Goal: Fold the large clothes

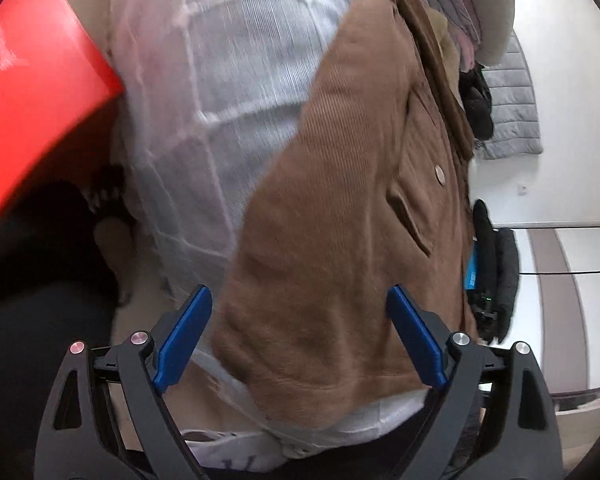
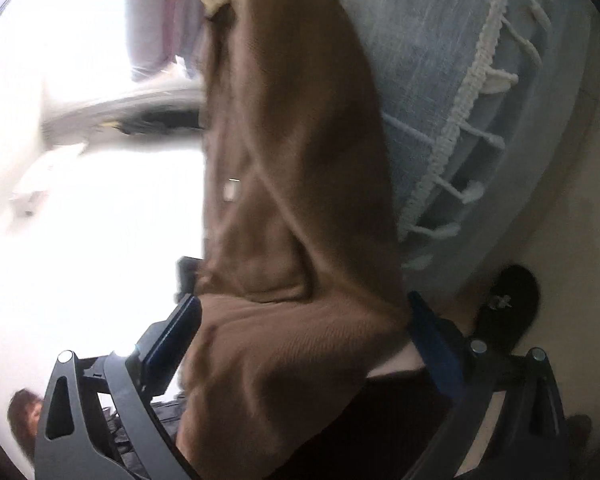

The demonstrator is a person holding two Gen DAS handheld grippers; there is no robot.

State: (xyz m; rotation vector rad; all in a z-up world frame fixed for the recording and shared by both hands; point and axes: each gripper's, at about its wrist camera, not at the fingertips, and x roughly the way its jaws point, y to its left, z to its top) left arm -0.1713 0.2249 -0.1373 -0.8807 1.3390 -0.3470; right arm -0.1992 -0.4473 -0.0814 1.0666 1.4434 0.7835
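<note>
A brown corduroy jacket (image 1: pixel 364 184) with a snap button and a slit pocket lies on a pale checked blanket (image 1: pixel 228 92). My left gripper (image 1: pixel 300 300) is open, its blue fingers (image 1: pixel 184 332) wide apart over the jacket's sleeve end. In the right wrist view the same jacket (image 2: pixel 296 184) fills the middle. My right gripper (image 2: pixel 304 308) is open, its jaws wide with bunched brown cloth lying between them; the right finger (image 2: pixel 432 340) is partly hidden by cloth. The view is blurred.
A red box (image 1: pixel 32 92) stands at the left. A grey quilted garment (image 1: pixel 512 100) and dark clothes (image 1: pixel 496 268) lie at the right. A fringed blanket edge (image 2: pixel 460 120) and a black slipper (image 2: pixel 508 308) on the floor show in the right view.
</note>
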